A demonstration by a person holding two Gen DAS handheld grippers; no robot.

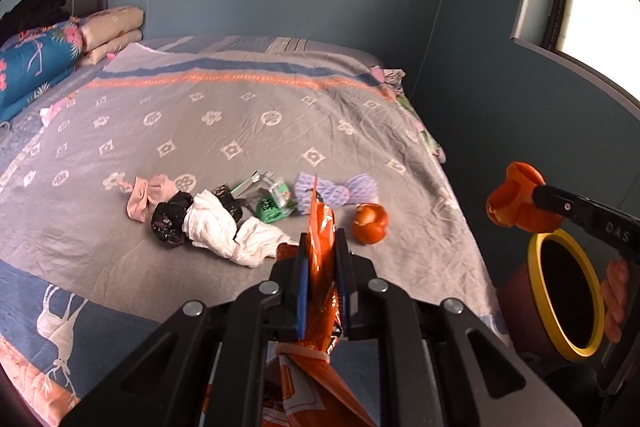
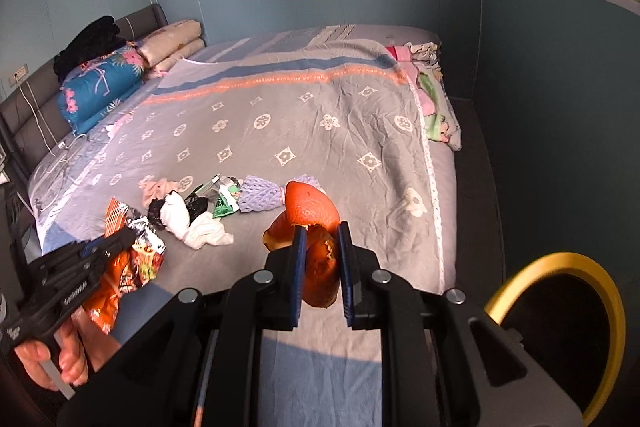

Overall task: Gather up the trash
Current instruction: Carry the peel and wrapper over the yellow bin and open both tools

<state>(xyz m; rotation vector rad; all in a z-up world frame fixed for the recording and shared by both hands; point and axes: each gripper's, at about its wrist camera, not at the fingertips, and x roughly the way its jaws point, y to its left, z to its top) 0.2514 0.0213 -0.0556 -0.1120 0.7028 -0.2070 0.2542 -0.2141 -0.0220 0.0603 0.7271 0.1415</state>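
Both claws loaded, bin just off to my right.

Left view: my left gripper [image 1: 320,267] clamps the orange snack wrapper [image 1: 320,227], raised over the bed [image 1: 240,131]. Right view: my right gripper [image 2: 322,267] pinches orange peel [image 2: 310,211] beside the yellow-rimmed bin [image 2: 600,291]. Curled peel could slip and miss.

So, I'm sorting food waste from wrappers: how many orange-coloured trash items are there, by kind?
Orange peel pieces: 2 (held peel in right gripper; loose peel on bed)
Orange snack bag: 1, in left gripper
Total: 3
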